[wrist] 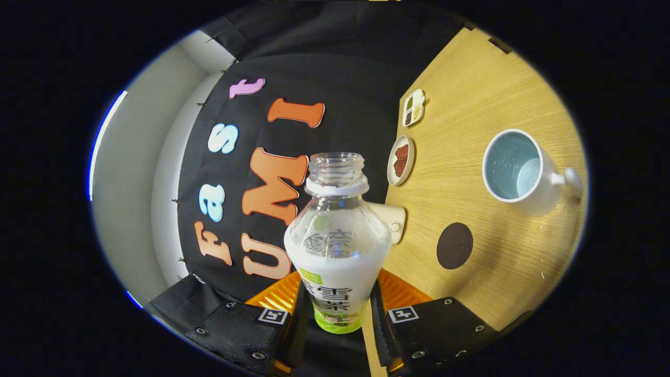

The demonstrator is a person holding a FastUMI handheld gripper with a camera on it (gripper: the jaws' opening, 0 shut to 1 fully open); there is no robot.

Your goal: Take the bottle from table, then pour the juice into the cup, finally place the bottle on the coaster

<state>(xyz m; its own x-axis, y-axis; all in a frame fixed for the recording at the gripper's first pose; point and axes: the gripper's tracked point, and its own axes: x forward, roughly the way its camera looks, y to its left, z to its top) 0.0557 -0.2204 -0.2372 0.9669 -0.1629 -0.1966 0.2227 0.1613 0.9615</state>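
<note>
Gripping the bottle (337, 246), fingers (299, 319) face the wooden table (502, 262).

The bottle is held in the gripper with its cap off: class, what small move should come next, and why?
Probably carry the bottle sideways toward the cup until its open mouth is over the rim. The gripper is shut on the bottle's lower body, milky juice still fills it, and the cup sits apart across the table, beyond the dark coaster.

Single camera rides on the gripper (337, 309), looking forward along its fingers, rolled sideways. The bottle (337, 246) sits very close; the table (502, 251) and booth wall lie beyond.
</note>
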